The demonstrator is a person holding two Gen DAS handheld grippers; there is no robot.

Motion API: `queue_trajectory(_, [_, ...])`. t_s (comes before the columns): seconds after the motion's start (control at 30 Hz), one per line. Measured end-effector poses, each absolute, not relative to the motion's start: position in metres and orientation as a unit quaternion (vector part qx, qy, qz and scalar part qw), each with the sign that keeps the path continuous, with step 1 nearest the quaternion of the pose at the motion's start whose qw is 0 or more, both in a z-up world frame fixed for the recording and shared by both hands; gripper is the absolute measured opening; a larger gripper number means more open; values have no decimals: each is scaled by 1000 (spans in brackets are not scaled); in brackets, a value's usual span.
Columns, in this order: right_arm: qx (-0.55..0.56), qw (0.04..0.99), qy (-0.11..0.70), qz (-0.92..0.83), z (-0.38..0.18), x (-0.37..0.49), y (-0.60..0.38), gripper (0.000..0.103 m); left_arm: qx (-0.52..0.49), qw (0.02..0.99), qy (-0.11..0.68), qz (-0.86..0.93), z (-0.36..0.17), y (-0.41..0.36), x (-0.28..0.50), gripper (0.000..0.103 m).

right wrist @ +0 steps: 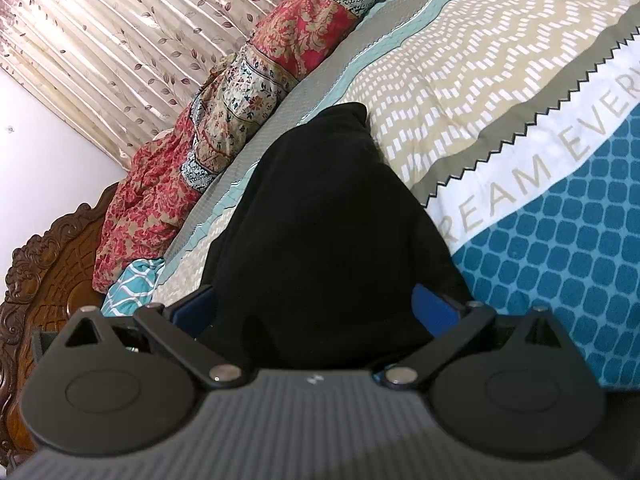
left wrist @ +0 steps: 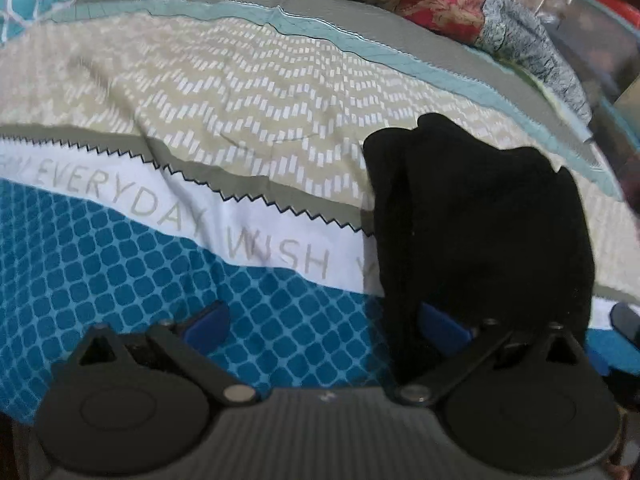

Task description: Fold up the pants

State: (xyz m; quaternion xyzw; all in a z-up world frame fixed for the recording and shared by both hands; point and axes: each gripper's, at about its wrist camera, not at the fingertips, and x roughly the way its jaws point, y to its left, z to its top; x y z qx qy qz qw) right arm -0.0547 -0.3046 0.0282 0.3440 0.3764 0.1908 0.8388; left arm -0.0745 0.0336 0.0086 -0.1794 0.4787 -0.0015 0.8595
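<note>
Currently working black pants (right wrist: 320, 220) bunched on bed (left wrist: 256, 92), lying across beige and grey bands of bedspread (right wrist: 480, 92). Left gripper (left wrist: 320, 320): jaws spread wide, right pad hidden behind dark cloth, left pad over bare blue print; gripping nothing. Right gripper (right wrist: 316, 304): jaws wide, straddling near mound of cloth, not yet pinching. Advising: closing on one edge only, both sides level, lifting evenly, avoiding catching bedspread underneath.
</note>
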Motion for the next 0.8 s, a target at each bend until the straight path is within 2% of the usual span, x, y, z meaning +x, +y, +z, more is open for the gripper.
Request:
queue_trajectory(0.27, [339,842,378,183,30,-56,-300,103,-169,869,465,-21,7,34,-84,103])
queue_trajectory(0.6, [343,842,376,178,29,-57,-298,103,-212,866,452,-34,5,47,-89,103])
queue_trajectory(0.8, [336,845,380,172,31,-56,-291,103,-180,867,463,-35,10,42,-93,103])
